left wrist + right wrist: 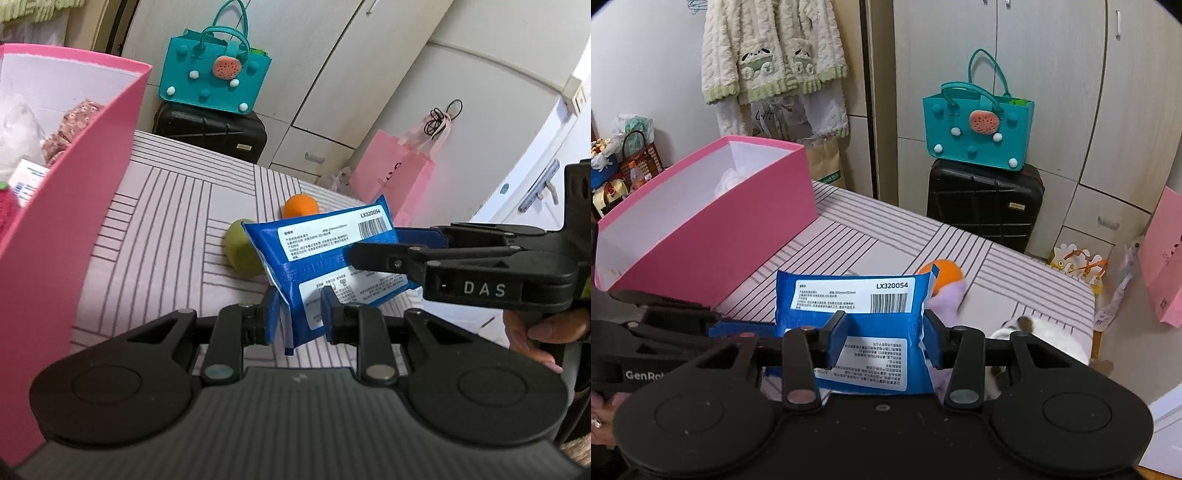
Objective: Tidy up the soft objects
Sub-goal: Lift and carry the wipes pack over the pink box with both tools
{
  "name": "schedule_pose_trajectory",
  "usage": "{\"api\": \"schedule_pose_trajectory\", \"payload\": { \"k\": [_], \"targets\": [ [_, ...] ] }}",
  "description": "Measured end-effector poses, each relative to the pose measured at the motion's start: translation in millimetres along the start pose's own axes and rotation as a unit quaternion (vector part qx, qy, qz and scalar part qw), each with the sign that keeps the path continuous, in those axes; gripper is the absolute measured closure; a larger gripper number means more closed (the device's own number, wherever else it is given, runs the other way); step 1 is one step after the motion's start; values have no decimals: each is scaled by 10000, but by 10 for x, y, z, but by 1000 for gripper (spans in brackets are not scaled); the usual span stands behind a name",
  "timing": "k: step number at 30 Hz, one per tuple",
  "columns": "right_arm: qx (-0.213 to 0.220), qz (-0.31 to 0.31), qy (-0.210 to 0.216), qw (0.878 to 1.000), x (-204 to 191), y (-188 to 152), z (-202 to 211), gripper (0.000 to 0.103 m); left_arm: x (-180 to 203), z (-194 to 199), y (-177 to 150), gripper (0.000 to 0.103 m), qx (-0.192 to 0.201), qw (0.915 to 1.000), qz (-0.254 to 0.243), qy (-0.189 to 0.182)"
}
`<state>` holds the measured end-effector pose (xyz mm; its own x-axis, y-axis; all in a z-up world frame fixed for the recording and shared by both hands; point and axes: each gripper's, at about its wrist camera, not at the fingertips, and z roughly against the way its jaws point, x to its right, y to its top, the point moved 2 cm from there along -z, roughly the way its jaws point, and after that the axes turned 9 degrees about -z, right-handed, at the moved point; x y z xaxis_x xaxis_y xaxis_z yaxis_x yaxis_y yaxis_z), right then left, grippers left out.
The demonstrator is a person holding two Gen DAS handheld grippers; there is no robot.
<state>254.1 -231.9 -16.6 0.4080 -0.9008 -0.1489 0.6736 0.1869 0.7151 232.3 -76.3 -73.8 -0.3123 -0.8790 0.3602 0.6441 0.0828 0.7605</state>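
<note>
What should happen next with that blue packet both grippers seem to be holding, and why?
Probably carry the blue packet sideways toward the open pink box. Both the left gripper and the right gripper pinch it, and it hangs above the striped table. The box, off to the left, already holds soft things, so it looks like the place to put it.

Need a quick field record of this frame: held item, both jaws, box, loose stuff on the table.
held item: blue wipes pack, lifted off the striped table
right gripper: jaws shut across the pack's width
left gripper: jaws shut on the pack's end seam
target: pink box, open, left of the pack, some items already inside
loose on table: orange ball, green object, purple soft item, white plush
</note>
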Motion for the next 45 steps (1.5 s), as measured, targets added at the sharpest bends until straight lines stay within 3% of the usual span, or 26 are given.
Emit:
{"api": "schedule_pose_trajectory", "payload": {
  "k": [7,23,33,40,45],
  "targets": [
    [-44,-258,110,9996,-128,-234,83,54,3,180,-92,80,-258,9987,-429,90],
    [-284,-492,277,9980,-566,-779,368,53,71,781,-530,80,-958,9897,-1024,-281],
    [-636,-722,650,9932,-887,-965,533,52,-100,1180,-703,80,-1565,9806,-787,-877],
    [-762,-564,989,9906,-1227,-995,636,52,-253,1556,-697,80,-1485,9826,-884,-675],
    [-908,-528,1473,9835,-1422,-908,732,52,-345,1882,-612,80,-1307,9847,-1038,-500]
  ]
}}
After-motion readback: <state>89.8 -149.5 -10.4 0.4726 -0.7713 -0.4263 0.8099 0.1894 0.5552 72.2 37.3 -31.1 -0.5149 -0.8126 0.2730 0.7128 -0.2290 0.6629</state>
